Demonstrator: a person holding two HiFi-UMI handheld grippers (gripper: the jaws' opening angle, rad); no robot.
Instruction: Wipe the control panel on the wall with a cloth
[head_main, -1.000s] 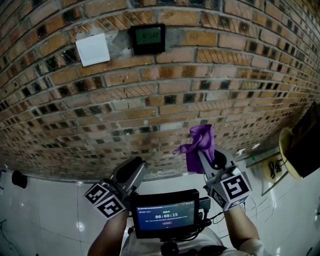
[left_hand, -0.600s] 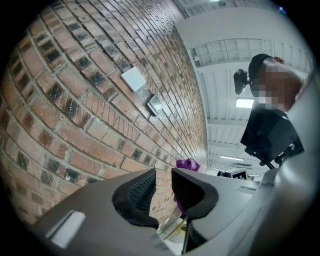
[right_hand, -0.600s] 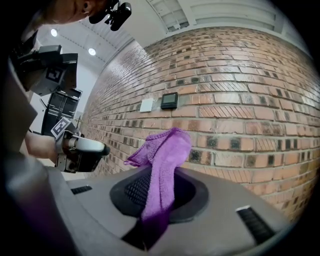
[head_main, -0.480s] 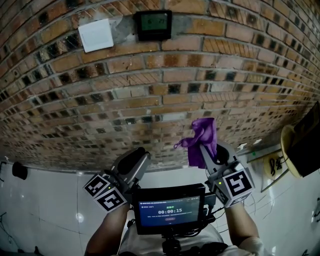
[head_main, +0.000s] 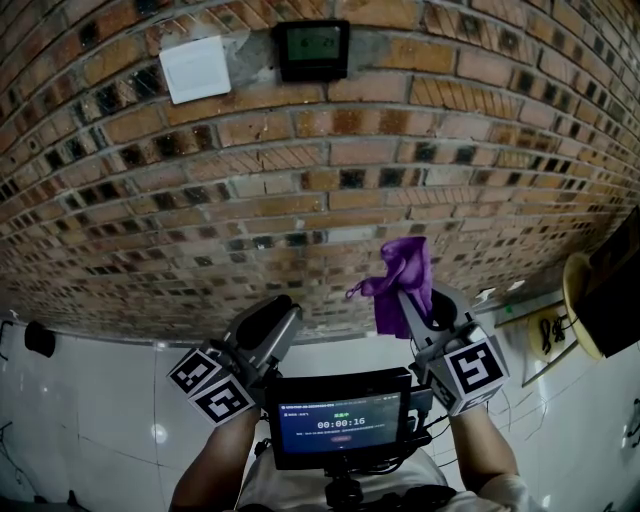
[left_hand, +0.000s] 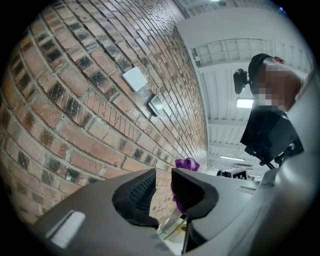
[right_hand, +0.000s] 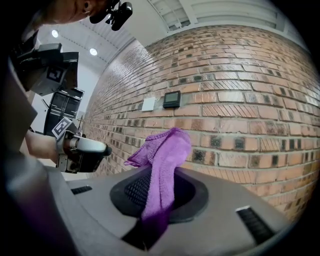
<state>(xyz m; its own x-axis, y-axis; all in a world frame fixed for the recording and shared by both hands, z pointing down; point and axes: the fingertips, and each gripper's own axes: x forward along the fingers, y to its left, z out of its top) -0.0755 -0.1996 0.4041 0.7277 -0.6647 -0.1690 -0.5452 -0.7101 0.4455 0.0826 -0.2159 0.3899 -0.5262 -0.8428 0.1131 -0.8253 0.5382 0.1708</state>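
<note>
The black control panel (head_main: 312, 48) hangs high on the brick wall, with a white switch plate (head_main: 195, 68) to its left. Both also show in the right gripper view, the panel (right_hand: 172, 99) and the plate (right_hand: 148, 104) far ahead. My right gripper (head_main: 420, 300) is shut on a purple cloth (head_main: 403, 272), which sticks up from the jaws (right_hand: 162, 155) well below the panel. My left gripper (head_main: 272, 322) is held low beside it. Its jaws stand nearly together with a thin slit (left_hand: 162, 184) and nothing in them.
A small screen (head_main: 340, 425) on a mount sits between my arms. A straw-coloured round object (head_main: 575, 300) and dark gear are at the right edge. A black object (head_main: 38, 345) lies on the white tiled floor at left. The brick wall fills the view ahead.
The head view has shifted slightly, so the panel sits a little further right and higher. Both grippers stay low; the cloth remains in the right jaws.
</note>
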